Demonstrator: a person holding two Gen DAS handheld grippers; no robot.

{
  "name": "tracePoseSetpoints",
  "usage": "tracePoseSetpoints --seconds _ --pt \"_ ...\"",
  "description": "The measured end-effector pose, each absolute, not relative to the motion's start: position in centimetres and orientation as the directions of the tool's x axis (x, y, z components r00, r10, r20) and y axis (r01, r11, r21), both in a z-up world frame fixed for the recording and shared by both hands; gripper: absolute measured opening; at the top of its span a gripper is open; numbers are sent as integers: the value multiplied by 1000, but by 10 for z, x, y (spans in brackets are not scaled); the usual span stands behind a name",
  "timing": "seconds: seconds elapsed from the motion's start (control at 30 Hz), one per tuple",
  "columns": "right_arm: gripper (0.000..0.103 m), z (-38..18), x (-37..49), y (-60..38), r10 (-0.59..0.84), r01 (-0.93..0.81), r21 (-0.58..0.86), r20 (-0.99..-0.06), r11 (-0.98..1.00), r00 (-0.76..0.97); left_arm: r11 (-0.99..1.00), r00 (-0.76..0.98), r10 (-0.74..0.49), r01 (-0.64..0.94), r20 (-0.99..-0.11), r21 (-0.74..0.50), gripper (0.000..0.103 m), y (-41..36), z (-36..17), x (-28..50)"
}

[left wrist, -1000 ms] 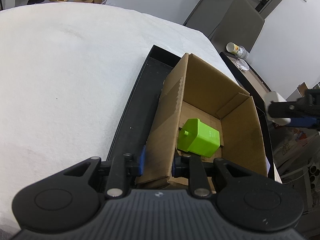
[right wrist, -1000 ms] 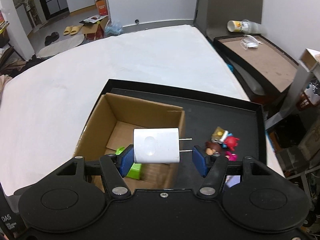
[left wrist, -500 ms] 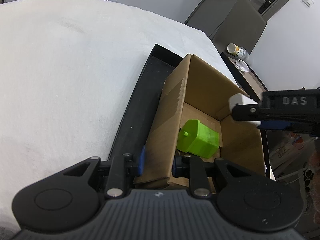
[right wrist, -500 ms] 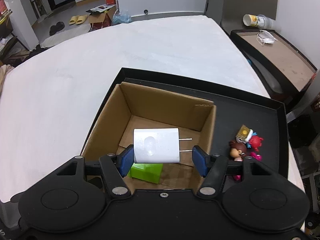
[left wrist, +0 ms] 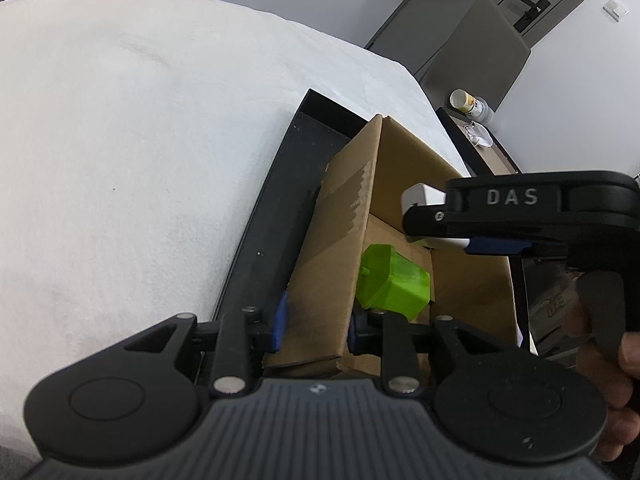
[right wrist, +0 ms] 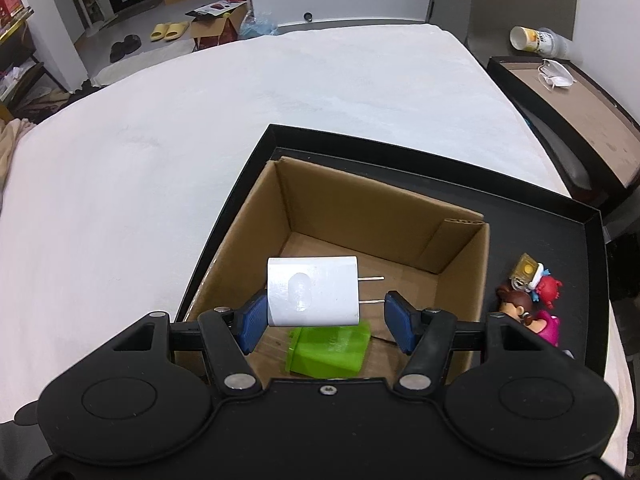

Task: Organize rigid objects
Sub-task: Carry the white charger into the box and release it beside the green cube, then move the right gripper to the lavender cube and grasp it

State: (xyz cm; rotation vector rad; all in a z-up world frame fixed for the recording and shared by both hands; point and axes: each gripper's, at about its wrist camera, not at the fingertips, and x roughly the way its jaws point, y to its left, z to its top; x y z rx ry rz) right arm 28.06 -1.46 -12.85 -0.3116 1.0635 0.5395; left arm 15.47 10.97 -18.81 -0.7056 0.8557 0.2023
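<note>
An open cardboard box (right wrist: 360, 208) stands in a black tray (right wrist: 540, 216) on a white bed. A green block (right wrist: 328, 348) lies on the box floor near the front wall. My right gripper (right wrist: 326, 320) is shut on a white wall charger (right wrist: 312, 296), prongs toward the right pad, hovering over the box interior above the green block. In the left wrist view the charger (left wrist: 420, 198) shows above the box (left wrist: 400, 168) and the green block (left wrist: 394, 280). My left gripper (left wrist: 316, 330) straddles the box's near left wall, pads on both faces, its jaws opening slightly.
Small toy figures (right wrist: 532, 300) lie in the tray to the right of the box. A dark side table (right wrist: 580, 120) beyond the bed carries a paper cup (right wrist: 532, 40) and a face mask (right wrist: 556, 76). White bedding (right wrist: 200, 140) spreads to the left and behind.
My right gripper has carried the charger leftward and down, from beside the box to over its inside. The left gripper has stayed on the box wall.
</note>
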Motion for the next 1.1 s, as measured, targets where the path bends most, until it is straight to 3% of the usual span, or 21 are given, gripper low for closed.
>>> tracePoseSetpoints --seconds 1.1 --pt "66 -85 278 -130 261 -441 37 -849 897 460 825 677 -93 -359 -731 -437 26 100 -175 145"
